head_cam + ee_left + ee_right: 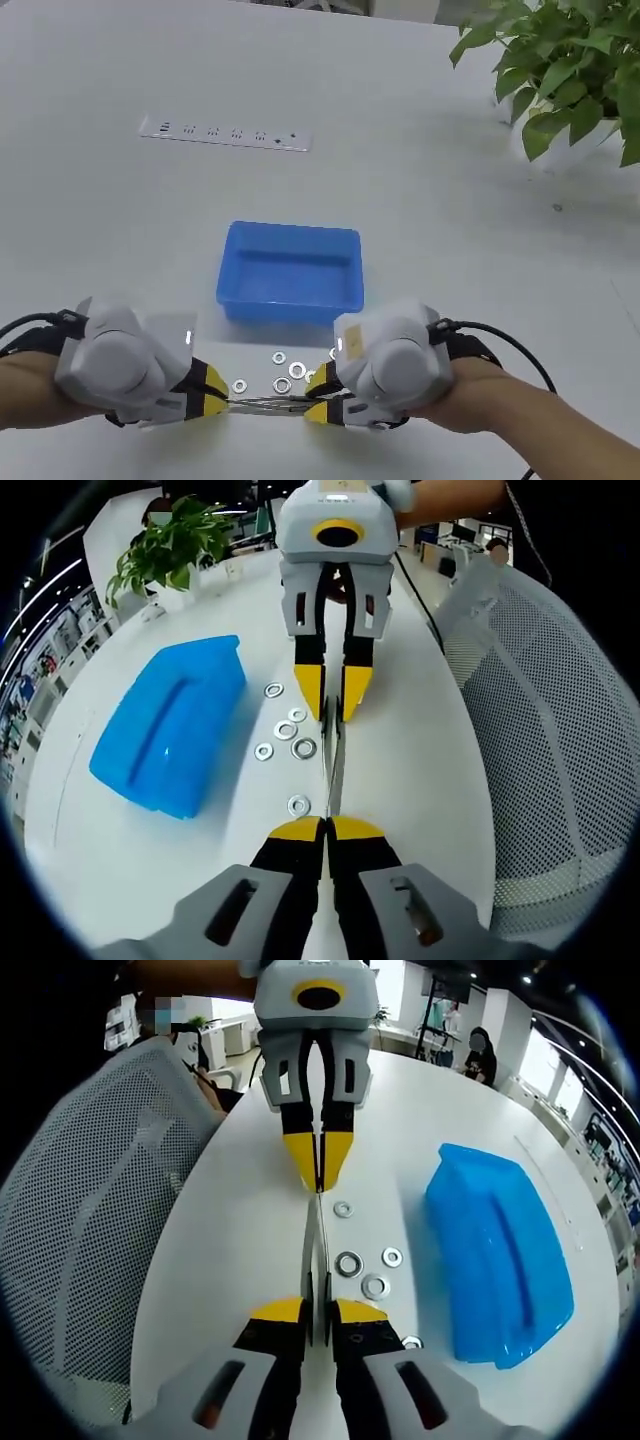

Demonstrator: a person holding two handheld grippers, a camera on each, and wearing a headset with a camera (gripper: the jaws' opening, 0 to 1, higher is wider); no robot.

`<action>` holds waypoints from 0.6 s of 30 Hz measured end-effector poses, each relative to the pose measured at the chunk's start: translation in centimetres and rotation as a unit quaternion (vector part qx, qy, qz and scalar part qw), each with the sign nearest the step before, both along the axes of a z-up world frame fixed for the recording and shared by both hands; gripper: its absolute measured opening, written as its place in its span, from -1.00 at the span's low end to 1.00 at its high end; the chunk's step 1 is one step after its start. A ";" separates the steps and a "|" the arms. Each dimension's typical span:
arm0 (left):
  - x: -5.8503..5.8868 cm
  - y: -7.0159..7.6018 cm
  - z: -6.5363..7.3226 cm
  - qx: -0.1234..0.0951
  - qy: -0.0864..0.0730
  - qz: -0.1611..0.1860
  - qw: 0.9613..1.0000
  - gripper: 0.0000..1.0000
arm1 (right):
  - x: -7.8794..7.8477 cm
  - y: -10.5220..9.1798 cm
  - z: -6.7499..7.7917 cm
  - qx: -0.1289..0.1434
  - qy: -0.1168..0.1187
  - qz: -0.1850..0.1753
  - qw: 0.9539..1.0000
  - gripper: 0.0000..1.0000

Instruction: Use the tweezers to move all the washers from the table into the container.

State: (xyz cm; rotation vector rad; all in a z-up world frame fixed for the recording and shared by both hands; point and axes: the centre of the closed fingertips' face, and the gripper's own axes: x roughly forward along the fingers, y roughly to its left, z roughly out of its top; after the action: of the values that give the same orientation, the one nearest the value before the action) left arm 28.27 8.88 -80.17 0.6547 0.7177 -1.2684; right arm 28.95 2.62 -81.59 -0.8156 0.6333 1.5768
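The washers (303, 748) are lying flat just left of the left gripper (325, 828), between it and the container (288, 308). Thin, light and slippery, they are probably wanting a pinch across the rim. The stiff tweezers (333, 765) are running from it to the right gripper (305, 1312), both clamping an end.

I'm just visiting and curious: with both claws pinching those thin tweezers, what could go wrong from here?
Both the left gripper and right gripper pinch the thin tweezers end to end; they might slip or twist. The washers lie right beside them, so a dropped tool could scatter them away from the blue container.
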 end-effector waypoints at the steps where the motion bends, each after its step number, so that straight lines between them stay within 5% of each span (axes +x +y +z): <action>1: 0.0 0.0 0.2 -0.002 0.000 0.000 1.000 -0.90 | 0.0 0.0 0.0 -0.001 0.000 0.001 1.000 -0.77; 18: -0.1 -1.3 4.6 -0.031 -0.022 -0.007 0.999 -0.90 | -0.3 0.3 0.1 -0.001 -0.010 0.008 1.000 -0.72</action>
State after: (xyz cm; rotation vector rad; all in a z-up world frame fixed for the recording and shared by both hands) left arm 28.15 7.55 -75.60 0.6353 0.6365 -1.2811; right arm 28.60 2.88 -81.46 -0.8374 0.6155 1.5807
